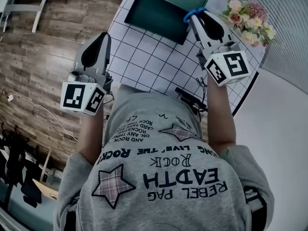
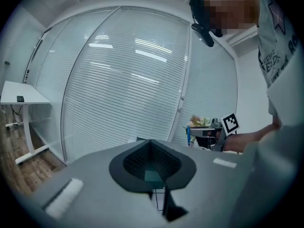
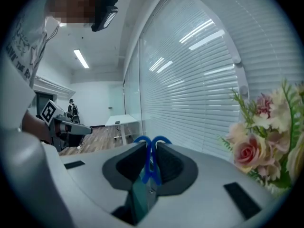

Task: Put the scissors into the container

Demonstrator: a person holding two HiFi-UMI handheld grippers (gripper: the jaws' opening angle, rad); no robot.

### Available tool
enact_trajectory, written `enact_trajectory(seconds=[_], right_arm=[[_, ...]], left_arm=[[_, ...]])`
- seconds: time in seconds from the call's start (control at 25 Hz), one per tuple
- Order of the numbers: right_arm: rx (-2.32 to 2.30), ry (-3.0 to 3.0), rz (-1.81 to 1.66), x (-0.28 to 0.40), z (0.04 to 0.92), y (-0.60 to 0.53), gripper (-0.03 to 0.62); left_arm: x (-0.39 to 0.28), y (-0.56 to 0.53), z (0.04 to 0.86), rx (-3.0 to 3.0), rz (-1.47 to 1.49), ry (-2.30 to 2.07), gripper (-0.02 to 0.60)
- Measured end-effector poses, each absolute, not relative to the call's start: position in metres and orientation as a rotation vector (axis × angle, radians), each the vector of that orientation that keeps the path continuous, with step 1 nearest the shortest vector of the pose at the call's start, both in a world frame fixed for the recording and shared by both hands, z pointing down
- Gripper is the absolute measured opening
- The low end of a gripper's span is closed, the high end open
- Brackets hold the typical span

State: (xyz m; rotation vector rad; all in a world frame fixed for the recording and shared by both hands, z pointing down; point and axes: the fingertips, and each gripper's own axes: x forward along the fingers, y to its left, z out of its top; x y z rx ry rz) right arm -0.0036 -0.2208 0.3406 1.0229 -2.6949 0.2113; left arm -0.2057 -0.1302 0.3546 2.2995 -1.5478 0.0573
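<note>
- Scissors (image 3: pixel 151 163) are up in the right claw (image 3: pixel 152 146), and it's a firm pinch: both pads press on them just below the blue handle loops.
- Those two blue loops poke out past the claw tips, while the blade end runs back between the jaws toward the camera.
- From the head view, the blue handles show right at the right-hand end of the dark green container (image 1: pixel 163 8); the scissors are carried in the claw, not lying inside it.
- The container sits on the white grid-patterned bench (image 1: pixel 144 57), at its far side, with nothing visible inside.
- Over to the left claw (image 2: pixel 151 144): jaws together, nothing gripped, only a thin slit below the pads showing a sliver of the bench grid.
- That left claw hangs off the bench's left edge, above the wooden floor (image 1: pixel 38 42), well apart from the container.
- A bunch of pink and cream flowers (image 1: pixel 248 20) stands at the bench's far right corner, just beside the right claw.
- Slatted blinds (image 3: pixel 199 80) fill the background behind both claws.
- The person's grey printed shirt (image 1: pixel 168 177) fills the lower head view.
</note>
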Motion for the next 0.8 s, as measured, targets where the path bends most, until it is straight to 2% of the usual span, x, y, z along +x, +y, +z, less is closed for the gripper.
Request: enact_trajectory(seconds=[0.8], right_arm=[[0.943, -2.637, 0.342, -0.025, 0.402, -0.233, 0.078]], left_arm=[[-0.23, -0.147, 0.377, 2.252, 0.092, -1.611, 0.009]])
